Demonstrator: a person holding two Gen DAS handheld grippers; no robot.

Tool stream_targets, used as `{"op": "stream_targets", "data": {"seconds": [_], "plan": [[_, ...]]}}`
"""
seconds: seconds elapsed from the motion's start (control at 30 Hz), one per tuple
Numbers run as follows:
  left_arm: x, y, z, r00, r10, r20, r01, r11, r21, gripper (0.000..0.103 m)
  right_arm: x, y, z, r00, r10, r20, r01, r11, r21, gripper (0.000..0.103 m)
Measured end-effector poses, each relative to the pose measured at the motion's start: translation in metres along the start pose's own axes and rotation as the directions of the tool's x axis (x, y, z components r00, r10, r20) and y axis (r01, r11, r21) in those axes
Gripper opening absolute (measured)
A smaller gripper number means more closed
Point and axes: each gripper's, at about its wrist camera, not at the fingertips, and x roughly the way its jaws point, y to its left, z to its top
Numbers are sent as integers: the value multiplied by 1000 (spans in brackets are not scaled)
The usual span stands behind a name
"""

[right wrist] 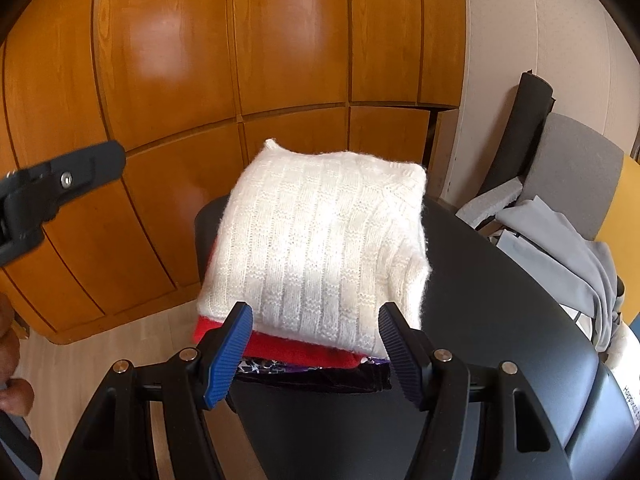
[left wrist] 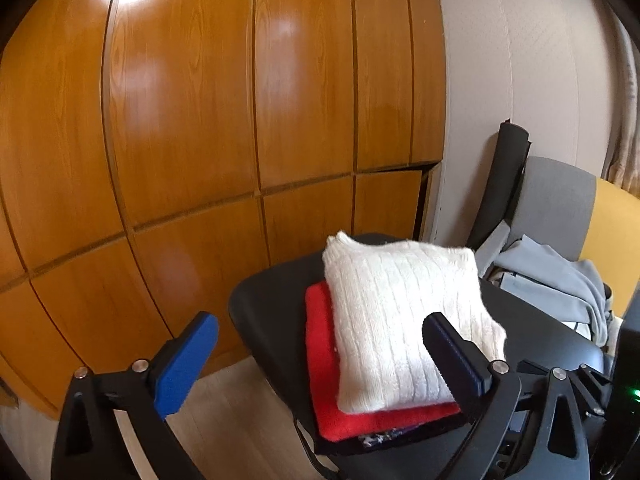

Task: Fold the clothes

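Observation:
A folded white knit sweater [left wrist: 396,320] [right wrist: 320,240] lies on top of a folded red garment [left wrist: 332,392] [right wrist: 288,346] and a dark patterned one [right wrist: 316,374], stacked on a black round table [left wrist: 272,300] [right wrist: 500,280]. My left gripper [left wrist: 320,344] is open, its right finger over the sweater's near edge and its left finger out past the table's edge. My right gripper [right wrist: 316,344] is open too, its blue pads either side of the stack's near edge, with nothing gripped. The left gripper's black body [right wrist: 60,184] shows at the left of the right wrist view.
Wooden cabinet doors [left wrist: 240,120] fill the background. A grey chair [left wrist: 556,204] [right wrist: 576,172] at the right carries a pile of light grey-blue clothes [left wrist: 560,276] [right wrist: 568,256]. A black rolled mat [left wrist: 500,184] leans on the wall. Pale wooden floor [right wrist: 120,344] lies below.

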Motion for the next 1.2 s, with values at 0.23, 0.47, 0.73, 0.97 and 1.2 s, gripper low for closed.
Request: {"op": "stream_targets", "data": {"seconds": [0.23,0.47,0.73,0.97,1.2], "plan": [[2,-3,-9,1000,-8,-14,8,1000,18,103,0,-3,-6,1000,-11,-15,11,1000,13,67],[6,-6,-17,999,-23,-47,24,1000,13,103,-6,-9,-8,999,-48,-6,48,998,42,67],[11,-6,-19,997,-29,-65,30,999,16,103,-12,-16,-7,989,-150,-12,150,985,86,67],[14,-9,-22,996,-39,-83,41,999,25,103,-16,-17,-7,982,-188,-2,187,978,90,67],[18,-7,-25,994,-27,-106,29,999,22,103,-17,-18,-8,982,-187,-13,187,977,102,67]]}}
